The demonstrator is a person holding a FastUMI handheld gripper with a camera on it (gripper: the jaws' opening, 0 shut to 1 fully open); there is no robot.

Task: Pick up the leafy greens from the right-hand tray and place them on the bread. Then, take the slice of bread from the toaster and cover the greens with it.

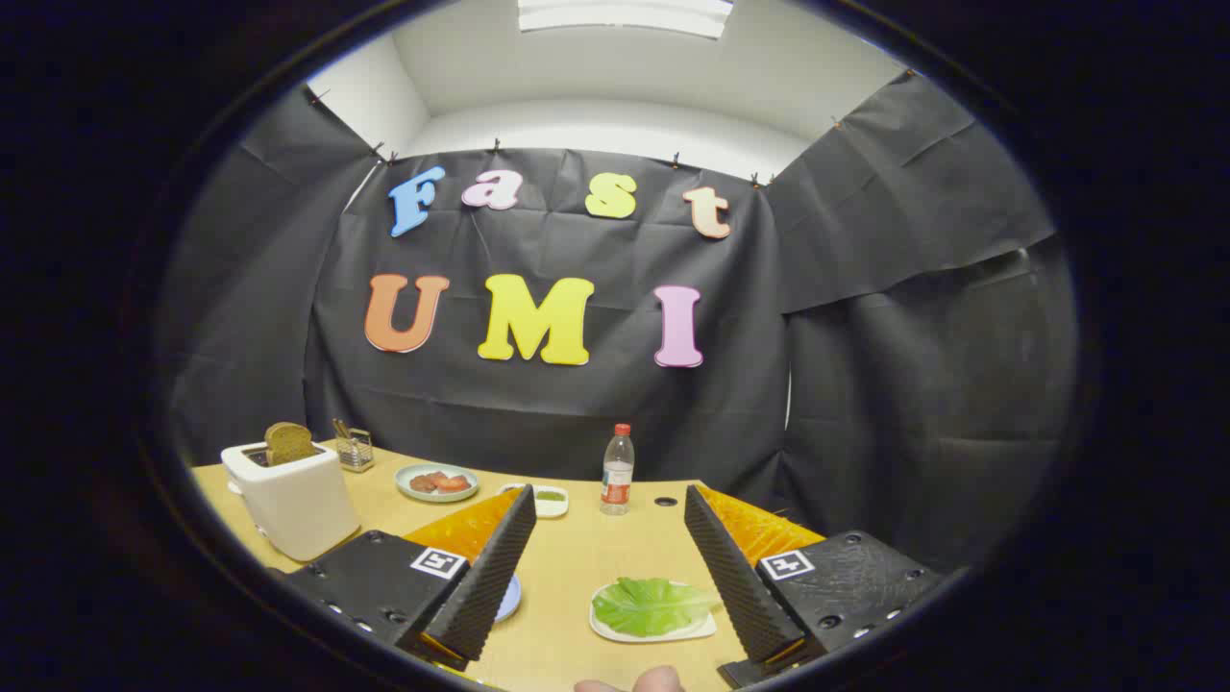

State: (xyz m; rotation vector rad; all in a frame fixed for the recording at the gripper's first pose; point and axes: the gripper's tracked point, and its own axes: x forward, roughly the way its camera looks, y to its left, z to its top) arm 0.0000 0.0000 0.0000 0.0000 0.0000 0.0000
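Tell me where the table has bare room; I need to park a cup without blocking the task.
The widest bare wood lies between the open tool, ahead of the tray of greens, reaching to the water bottle. A smaller patch sits between the toaster and the round plate. The back row, plate, small dish and bottle, is crowded.

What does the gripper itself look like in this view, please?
The gripper has two wedge-shaped fingers with ribbed inner faces. Each sits on a dark textured block with screws and a square black-and-white marker. Translucent orange panels back the fingers.

Ribbed wedge claw (pixel 609 500), square-coded marker plates.
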